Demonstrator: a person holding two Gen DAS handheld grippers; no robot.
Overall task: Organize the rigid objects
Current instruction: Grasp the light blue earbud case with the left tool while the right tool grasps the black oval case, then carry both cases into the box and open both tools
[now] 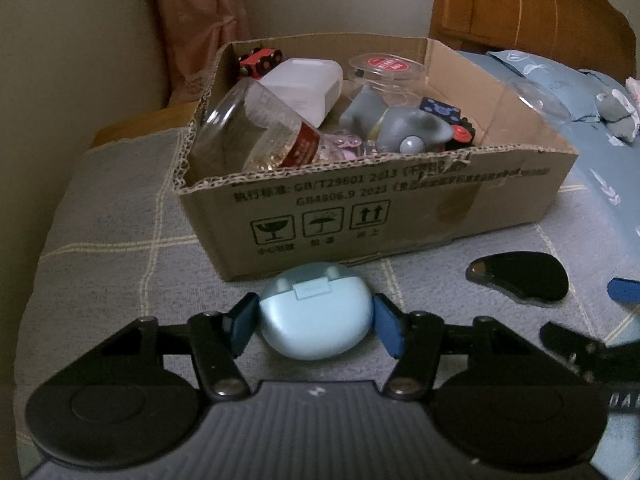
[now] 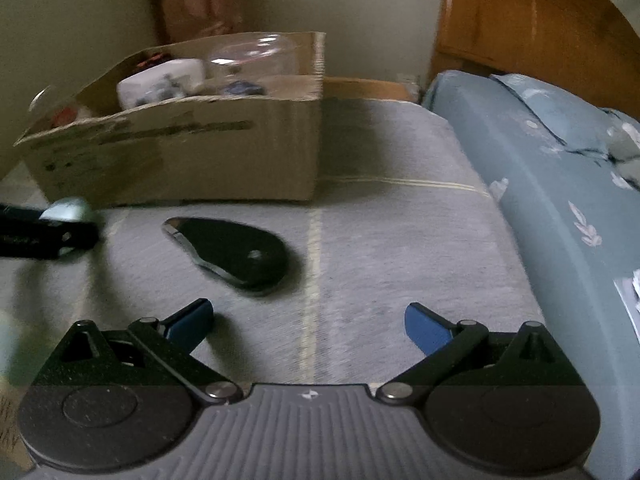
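My left claw (image 1: 315, 326) has its blue pads against both sides of a pale blue earbud case (image 1: 314, 314), so I judge it gripped, low over the grey checked bedspread (image 1: 120, 220) just in front of the cardboard box (image 1: 380, 200); whether the case is lifted or resting on the bed I cannot tell. My right claw (image 2: 308, 324) is spread wide and holds nothing; it hovers over the bedspread, with the black teardrop-shaped object (image 2: 236, 254) lying a little ahead and to its left. The box already carries a good load: a clear bottle with a red label (image 1: 256, 132), a white block (image 1: 304, 84), a red toy vehicle (image 1: 258, 62), a clear round container with a red lid (image 1: 386, 70), grey and blue pieces besides; so most of the sorting looks done. What I reckon is left: the case into the box, then the black object; a folded blue quilt (image 2: 560, 200) lies to the right.
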